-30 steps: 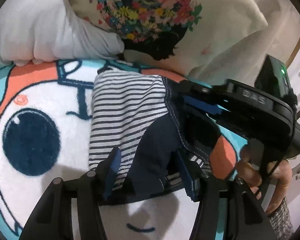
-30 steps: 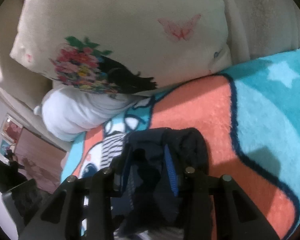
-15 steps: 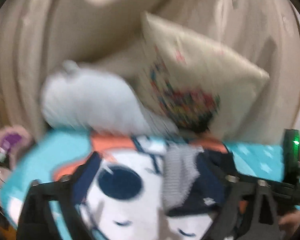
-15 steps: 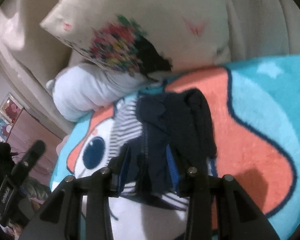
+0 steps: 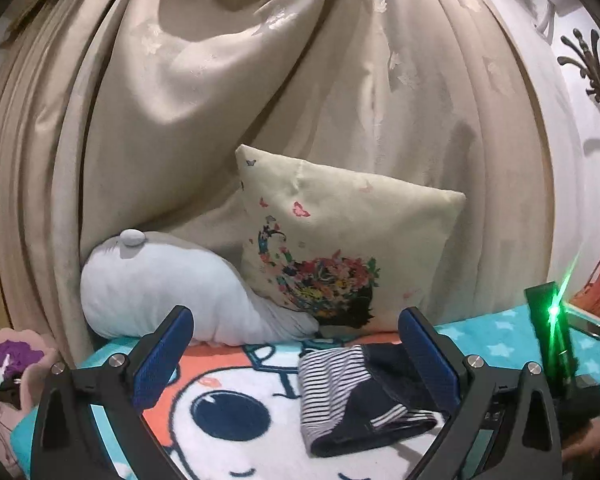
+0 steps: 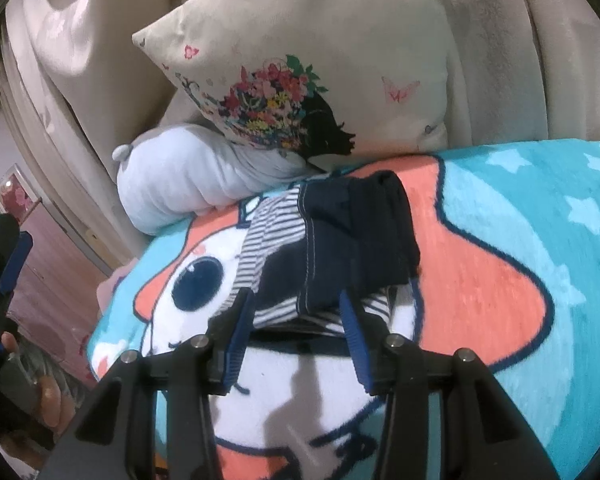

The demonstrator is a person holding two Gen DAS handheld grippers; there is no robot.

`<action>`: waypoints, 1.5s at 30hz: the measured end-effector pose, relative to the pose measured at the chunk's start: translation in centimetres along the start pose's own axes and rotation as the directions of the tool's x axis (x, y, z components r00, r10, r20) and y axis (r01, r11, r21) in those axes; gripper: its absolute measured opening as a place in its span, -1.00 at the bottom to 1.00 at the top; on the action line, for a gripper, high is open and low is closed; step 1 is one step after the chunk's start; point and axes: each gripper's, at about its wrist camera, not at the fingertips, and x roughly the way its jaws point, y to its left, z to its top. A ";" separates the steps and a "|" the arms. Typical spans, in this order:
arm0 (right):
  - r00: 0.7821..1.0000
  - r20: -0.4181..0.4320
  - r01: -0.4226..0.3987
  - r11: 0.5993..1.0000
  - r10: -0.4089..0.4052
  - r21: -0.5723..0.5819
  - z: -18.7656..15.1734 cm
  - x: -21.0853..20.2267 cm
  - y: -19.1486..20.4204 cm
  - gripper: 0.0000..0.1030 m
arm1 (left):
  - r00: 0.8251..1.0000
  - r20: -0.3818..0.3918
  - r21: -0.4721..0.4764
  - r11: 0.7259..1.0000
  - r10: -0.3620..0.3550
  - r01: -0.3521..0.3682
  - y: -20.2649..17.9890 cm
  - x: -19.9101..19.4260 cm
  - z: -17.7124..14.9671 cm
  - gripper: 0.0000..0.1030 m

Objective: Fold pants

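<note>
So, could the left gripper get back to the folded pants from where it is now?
Probably yes. The left gripper is open and raised, and the pants lie folded on the blanket just ahead. Only the right gripper sits at their near edge.

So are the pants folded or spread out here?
Folded: the pants lie as a compact layered bundle on the blanket, neither claw gripping them.

Both grippers off pants (jaws apart)

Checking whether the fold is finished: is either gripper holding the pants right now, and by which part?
Neither. The left gripper is wide open above the blanket; the right gripper is open at the near edge of the folded pants.
</note>
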 end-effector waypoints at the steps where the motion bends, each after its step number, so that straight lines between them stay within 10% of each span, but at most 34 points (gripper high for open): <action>1: 1.000 0.001 0.005 1.000 -0.005 -0.004 -0.2 -0.2 0.0 -0.16 | 1.000 -0.004 -0.014 1.000 -0.023 0.023 0.1 -0.1 0.0 1.00; 12: 0.997 -0.017 0.071 0.996 -0.072 -0.054 -1.0 0.5 0.8 -0.11 | 0.963 -0.219 -0.040 0.987 -0.158 0.152 0.0 2.5 -1.5 1.00; 24: 0.996 -0.034 0.085 0.995 -0.087 -0.054 -1.2 1.2 0.6 -0.10 | 0.918 -0.396 -0.013 1.000 0.007 -0.013 0.2 5.5 -4.3 1.00; 45: 0.989 -0.076 0.116 0.988 -0.124 -0.105 -1.8 2.6 1.2 -0.02 | 0.841 -0.539 -0.019 0.997 0.049 -0.070 1.4 8.4 -7.1 1.00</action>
